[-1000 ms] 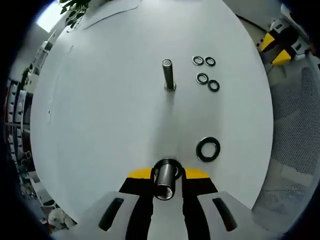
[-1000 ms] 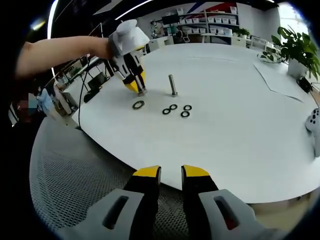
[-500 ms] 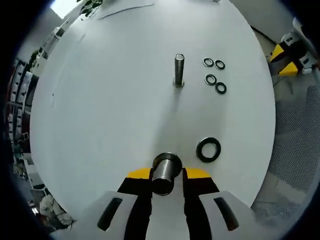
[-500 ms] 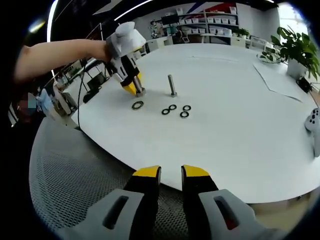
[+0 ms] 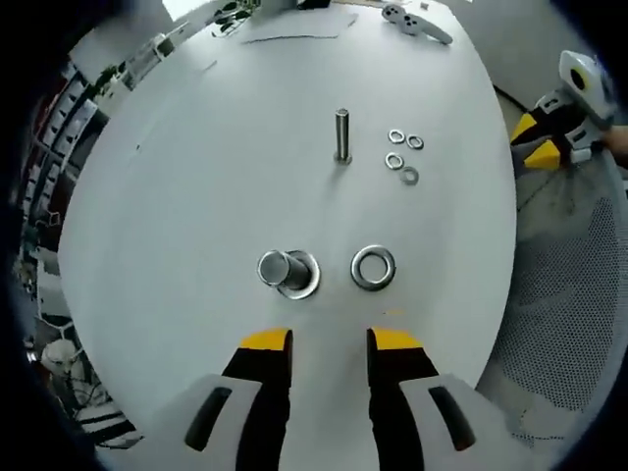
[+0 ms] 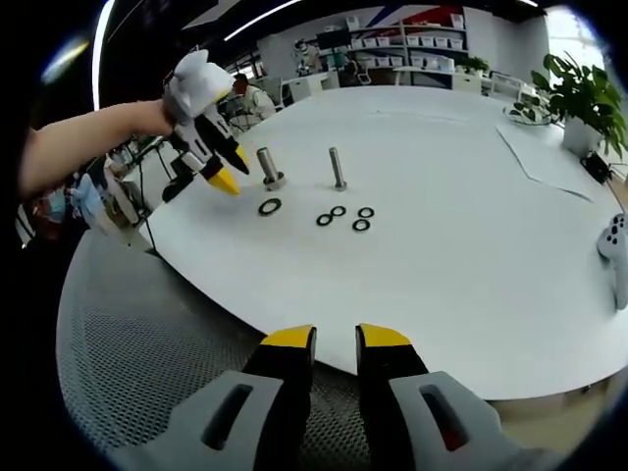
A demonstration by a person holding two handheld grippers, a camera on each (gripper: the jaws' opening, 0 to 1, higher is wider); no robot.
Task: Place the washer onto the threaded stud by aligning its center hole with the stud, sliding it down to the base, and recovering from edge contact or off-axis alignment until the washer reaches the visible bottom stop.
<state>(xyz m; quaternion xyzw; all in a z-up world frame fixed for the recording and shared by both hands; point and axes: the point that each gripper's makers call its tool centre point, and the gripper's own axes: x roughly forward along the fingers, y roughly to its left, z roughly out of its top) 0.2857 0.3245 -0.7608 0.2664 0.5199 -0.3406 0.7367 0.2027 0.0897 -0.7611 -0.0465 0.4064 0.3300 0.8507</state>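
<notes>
A thick metal stud (image 5: 287, 271) stands upright on its round base on the white table (image 5: 186, 177), just ahead of my left gripper (image 5: 331, 343). That gripper is open with nothing between its yellow-tipped jaws. A large washer (image 5: 373, 267) lies flat to the stud's right. In the right gripper view the same stud (image 6: 268, 167) and large washer (image 6: 270, 207) sit far off, with the left gripper (image 6: 224, 179) beside the stud and apart from it. My right gripper (image 6: 336, 340) hangs off the table's edge, its jaws a narrow gap apart and holding nothing.
A thinner stud (image 5: 342, 135) stands further in, with several small washers (image 5: 402, 157) beside it. A mesh chair (image 6: 147, 343) lies below the right gripper. A sheet of paper (image 6: 545, 147), a plant (image 6: 584, 93) and a white controller (image 6: 618, 245) occupy the table's far right.
My left gripper has opened and let go of the thick stud, which now stands on the table, and has drawn back from it. The right gripper has not moved.
</notes>
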